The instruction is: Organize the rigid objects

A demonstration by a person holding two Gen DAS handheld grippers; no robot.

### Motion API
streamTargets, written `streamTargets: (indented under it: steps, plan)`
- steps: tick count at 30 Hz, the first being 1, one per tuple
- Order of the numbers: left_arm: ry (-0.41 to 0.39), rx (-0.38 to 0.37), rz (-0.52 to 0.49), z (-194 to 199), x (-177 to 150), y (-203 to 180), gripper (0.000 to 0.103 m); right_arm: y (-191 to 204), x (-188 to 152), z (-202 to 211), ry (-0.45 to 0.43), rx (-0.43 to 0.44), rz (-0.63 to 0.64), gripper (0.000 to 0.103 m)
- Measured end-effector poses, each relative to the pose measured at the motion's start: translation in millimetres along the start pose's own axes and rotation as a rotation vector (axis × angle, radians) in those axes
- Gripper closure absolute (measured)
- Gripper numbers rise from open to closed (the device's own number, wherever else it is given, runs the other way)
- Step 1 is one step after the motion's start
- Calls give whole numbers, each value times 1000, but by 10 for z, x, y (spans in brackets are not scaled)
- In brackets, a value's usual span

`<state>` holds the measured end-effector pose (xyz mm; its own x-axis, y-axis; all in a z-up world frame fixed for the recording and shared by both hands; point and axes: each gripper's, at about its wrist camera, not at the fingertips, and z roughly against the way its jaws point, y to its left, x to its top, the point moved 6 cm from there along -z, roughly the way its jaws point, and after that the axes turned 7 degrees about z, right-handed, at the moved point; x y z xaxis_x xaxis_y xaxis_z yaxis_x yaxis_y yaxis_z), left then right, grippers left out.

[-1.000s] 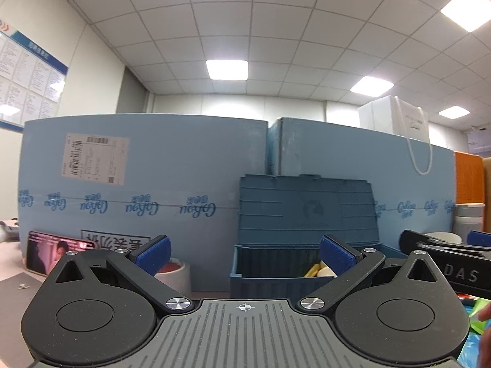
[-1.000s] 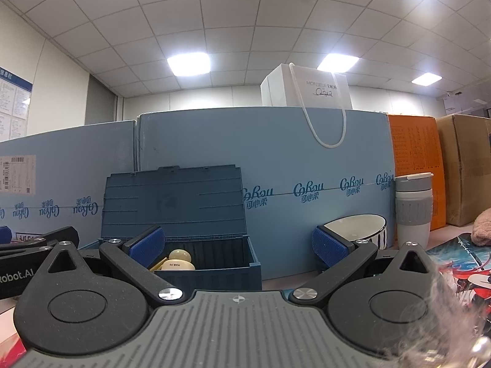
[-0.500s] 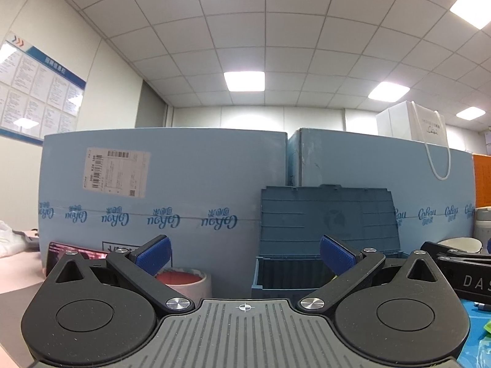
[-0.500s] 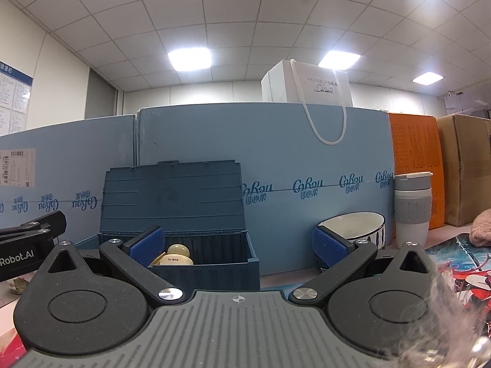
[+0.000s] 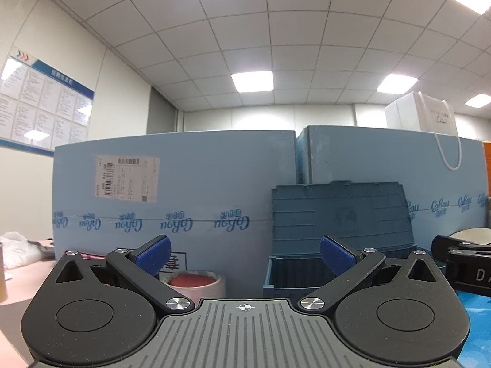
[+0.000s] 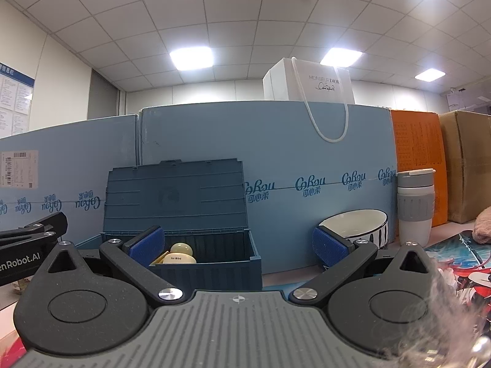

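Note:
A dark blue storage box (image 6: 214, 260) with its lid up stands against the blue foam wall. Cream and yellow objects (image 6: 179, 254) lie inside it. The box also shows in the left wrist view (image 5: 307, 273), ahead and to the right. My left gripper (image 5: 245, 256) is open and empty, level with the box and in front of a roll of tape with a red centre (image 5: 193, 283). My right gripper (image 6: 237, 243) is open and empty, facing the box's right end. A white bowl with a dark rim (image 6: 356, 225) sits behind its right finger.
A grey and white tumbler (image 6: 415, 207) stands right of the bowl, with orange and brown cartons behind it. A white gift bag (image 6: 307, 82) sits on top of the foam wall. A printed mat (image 6: 460, 254) and a pink cloth (image 6: 483, 227) lie at right.
The left gripper has swung left and tilted up: the box has slid right in its view and the tape roll has come to the centre. The right gripper has barely moved.

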<state>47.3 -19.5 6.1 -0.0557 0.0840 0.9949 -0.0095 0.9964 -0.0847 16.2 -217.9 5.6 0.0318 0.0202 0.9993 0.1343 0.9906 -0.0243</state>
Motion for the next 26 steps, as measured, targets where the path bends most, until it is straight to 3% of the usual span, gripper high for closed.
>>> streamTargets:
  steps: [26]
  plan:
    - [7, -14, 9, 14, -3, 9, 0, -2, 1, 2, 0, 0, 0, 0]
